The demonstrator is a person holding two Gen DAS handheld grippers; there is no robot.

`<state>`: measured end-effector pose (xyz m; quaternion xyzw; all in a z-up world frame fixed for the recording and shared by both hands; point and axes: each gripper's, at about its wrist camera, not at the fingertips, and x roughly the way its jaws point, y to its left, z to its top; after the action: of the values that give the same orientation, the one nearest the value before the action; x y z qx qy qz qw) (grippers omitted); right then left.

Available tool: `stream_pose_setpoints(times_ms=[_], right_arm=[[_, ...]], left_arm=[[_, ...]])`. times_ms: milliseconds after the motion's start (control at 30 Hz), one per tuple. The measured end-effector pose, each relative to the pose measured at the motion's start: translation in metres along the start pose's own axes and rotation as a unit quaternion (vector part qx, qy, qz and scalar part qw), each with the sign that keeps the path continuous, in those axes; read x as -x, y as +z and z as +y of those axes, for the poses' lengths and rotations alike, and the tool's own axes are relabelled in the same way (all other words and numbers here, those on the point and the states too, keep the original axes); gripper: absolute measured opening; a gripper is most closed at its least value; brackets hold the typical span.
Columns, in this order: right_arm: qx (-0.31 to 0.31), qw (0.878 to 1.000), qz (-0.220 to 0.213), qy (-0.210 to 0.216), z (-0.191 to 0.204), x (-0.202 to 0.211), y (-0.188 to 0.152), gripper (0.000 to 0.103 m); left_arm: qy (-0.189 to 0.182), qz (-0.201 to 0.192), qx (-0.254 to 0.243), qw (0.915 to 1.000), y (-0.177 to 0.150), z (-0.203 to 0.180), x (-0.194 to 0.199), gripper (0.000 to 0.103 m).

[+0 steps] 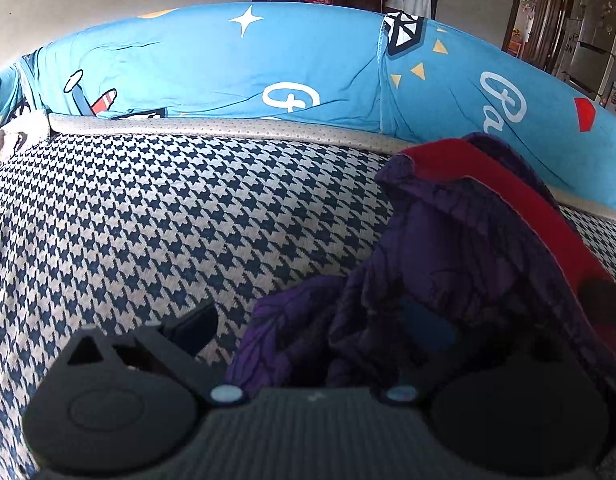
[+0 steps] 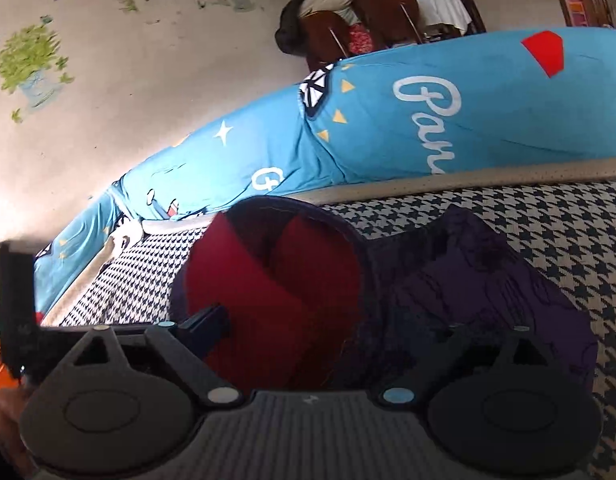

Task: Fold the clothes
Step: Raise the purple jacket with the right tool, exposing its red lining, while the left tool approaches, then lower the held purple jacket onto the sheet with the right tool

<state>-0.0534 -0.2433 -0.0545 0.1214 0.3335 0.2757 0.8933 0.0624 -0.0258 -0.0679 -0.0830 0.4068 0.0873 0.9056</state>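
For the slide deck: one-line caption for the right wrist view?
Right gripper open over a crumpled purple garment with red lining, on a houndstooth cover beside blue printed bedding.

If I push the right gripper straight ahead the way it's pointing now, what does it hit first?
Most likely the purple garment with the red lining: it fills the space between and just ahead of the right gripper fingers. Depth is unclear. Beyond it lie the houndstooth cover and the blue cushion.
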Motion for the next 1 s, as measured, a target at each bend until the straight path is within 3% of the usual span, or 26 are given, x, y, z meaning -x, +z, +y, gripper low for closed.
stream_pose_setpoints(times_ms=[333, 433, 500, 533, 600, 667, 800, 1000], right_arm=[[-0.039, 0.997, 0.019, 0.065, 0.003, -0.015, -0.004, 0.094], [-0.018, 0.996, 0.021, 0.08, 0.01, -0.013, -0.006, 0.076], [-0.011, 0.996, 0.022, 0.083, 0.012, -0.013, -0.007, 0.054], [-0.008, 0.996, 0.022, 0.084, 0.013, -0.013, -0.007, 0.049], [-0.004, 0.996, 0.021, 0.086, 0.015, -0.013, -0.008, 0.031], [0.003, 0.996, 0.019, 0.084, 0.018, -0.013, -0.007, 0.022], [0.028, 0.996, 0.011, 0.082, 0.028, -0.002, -0.011, 0.017], [0.09, 0.99, 0.006, 0.113, 0.058, 0.028, -0.03, 0.016]], left_arm=[[-0.005, 0.01, -0.006, 0.9999, -0.007, 0.006, 0.0, 0.103], [-0.005, 0.012, 0.0, 0.9999, -0.005, 0.01, 0.001, 0.103], [-0.001, 0.01, 0.008, 0.9999, -0.003, 0.014, 0.003, 0.103], [0.004, 0.007, 0.013, 0.9999, -0.002, 0.016, 0.005, 0.103], [0.013, 0.001, 0.022, 0.9997, 0.001, 0.021, 0.008, 0.103], [0.029, -0.015, 0.037, 0.9988, 0.006, 0.028, 0.014, 0.103], [0.032, -0.045, 0.053, 0.9971, 0.008, 0.035, 0.031, 0.103], [0.035, -0.089, 0.076, 0.9924, 0.011, 0.047, 0.055, 0.103]])
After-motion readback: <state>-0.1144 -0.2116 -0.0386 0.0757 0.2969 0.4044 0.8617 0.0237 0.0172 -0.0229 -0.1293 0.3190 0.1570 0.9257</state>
